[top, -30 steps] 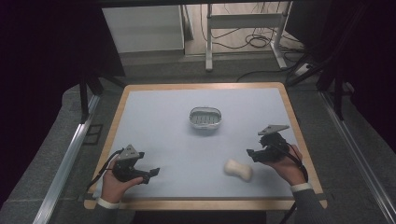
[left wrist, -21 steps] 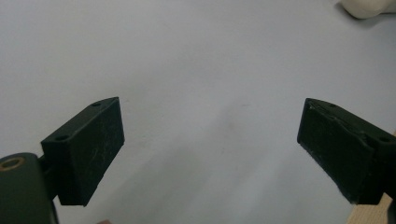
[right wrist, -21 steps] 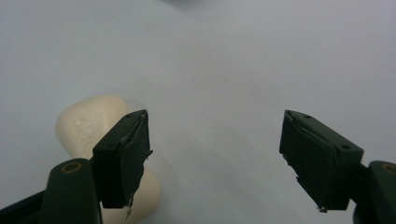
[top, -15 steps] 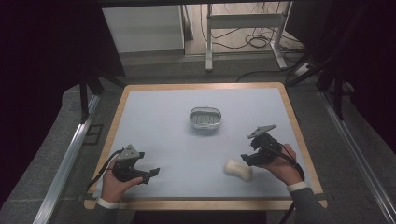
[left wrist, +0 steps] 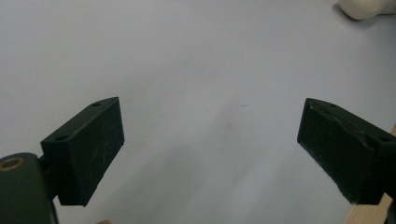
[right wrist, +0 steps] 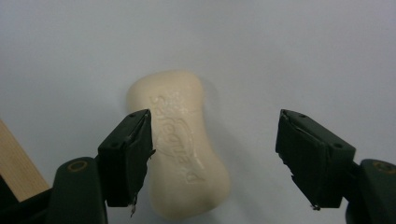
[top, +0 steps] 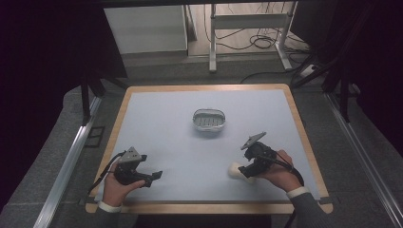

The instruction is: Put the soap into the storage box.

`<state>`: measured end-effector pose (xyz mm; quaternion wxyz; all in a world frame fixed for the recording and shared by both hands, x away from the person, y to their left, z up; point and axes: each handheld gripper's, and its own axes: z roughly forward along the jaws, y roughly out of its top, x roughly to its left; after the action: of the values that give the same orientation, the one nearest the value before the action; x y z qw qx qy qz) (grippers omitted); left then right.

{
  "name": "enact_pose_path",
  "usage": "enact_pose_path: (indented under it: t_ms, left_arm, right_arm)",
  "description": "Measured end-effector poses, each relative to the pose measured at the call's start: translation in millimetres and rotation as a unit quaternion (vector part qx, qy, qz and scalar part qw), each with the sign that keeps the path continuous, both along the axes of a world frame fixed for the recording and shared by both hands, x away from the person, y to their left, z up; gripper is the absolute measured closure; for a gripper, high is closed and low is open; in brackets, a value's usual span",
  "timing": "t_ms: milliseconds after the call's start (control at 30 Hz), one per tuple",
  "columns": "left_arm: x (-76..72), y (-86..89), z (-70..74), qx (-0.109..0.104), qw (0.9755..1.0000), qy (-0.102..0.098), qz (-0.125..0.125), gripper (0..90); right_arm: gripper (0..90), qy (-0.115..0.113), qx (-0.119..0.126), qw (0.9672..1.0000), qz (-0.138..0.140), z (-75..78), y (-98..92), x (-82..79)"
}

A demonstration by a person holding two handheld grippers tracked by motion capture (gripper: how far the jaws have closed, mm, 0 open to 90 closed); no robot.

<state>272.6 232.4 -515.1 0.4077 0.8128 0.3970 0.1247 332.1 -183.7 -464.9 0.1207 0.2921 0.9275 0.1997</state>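
Observation:
A cream bar of soap (right wrist: 182,140) with raised lettering lies flat on the pale blue mat, near the front right (top: 235,170). My right gripper (right wrist: 215,156) is open just above it, its left jaw over the bar's edge and its right jaw well clear; from above it sits at the soap's right end (top: 248,172). A small oval metal soap dish (top: 209,120) rests at the mat's middle. My left gripper (top: 154,176) is open near the front left corner, low over bare mat (left wrist: 210,135); a corner of the soap (left wrist: 362,7) peeks in far off.
The mat lies on a table with a wooden rim (top: 204,207), close behind both hands. Beyond the far edge are a white cabinet (top: 147,28), a metal stand (top: 247,33) and cables on the floor.
My right gripper has moved left and down toward the soap, from beside it to right over it. The left hand has stayed put.

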Motion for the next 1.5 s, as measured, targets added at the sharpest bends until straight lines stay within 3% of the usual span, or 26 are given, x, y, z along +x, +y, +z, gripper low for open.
enact_pose_path:
  t_ms: [300, 633, 967, 1300, 1500]
  left_arm:
    - [0.3, -0.8, -0.7, 0.002, 1.0, 0.001, -0.001, 7.7]
    - [0.1, -0.3, -0.2, 0.0, 1.0, 0.0, -0.001, 7.5]
    - [-0.6, 1.7, 1.3, -0.001, 1.0, -0.003, 0.0, 7.5]
    - [-0.2, 2.2, 1.5, -0.001, 1.0, -0.005, 0.0, 7.6]
    - [-0.3, 1.7, 1.5, -0.001, 1.0, -0.003, -0.002, 7.5]
  right_arm:
    - [32.5, 0.031, -0.02, 0.9992, 0.016, -8.9, 6.2, -0.6]
    - [41.6, 0.069, -0.055, 0.9954, 0.038, -24.1, 17.4, 2.2]
    - [46.4, 0.081, -0.096, 0.9908, 0.05, -29.8, 26.0, 6.2]
    - [49.5, 0.095, -0.096, 0.9892, 0.055, -24.7, 25.6, 7.6]
    - [49.5, 0.08, -0.079, 0.992, 0.057, -12.4, 21.3, 8.8]
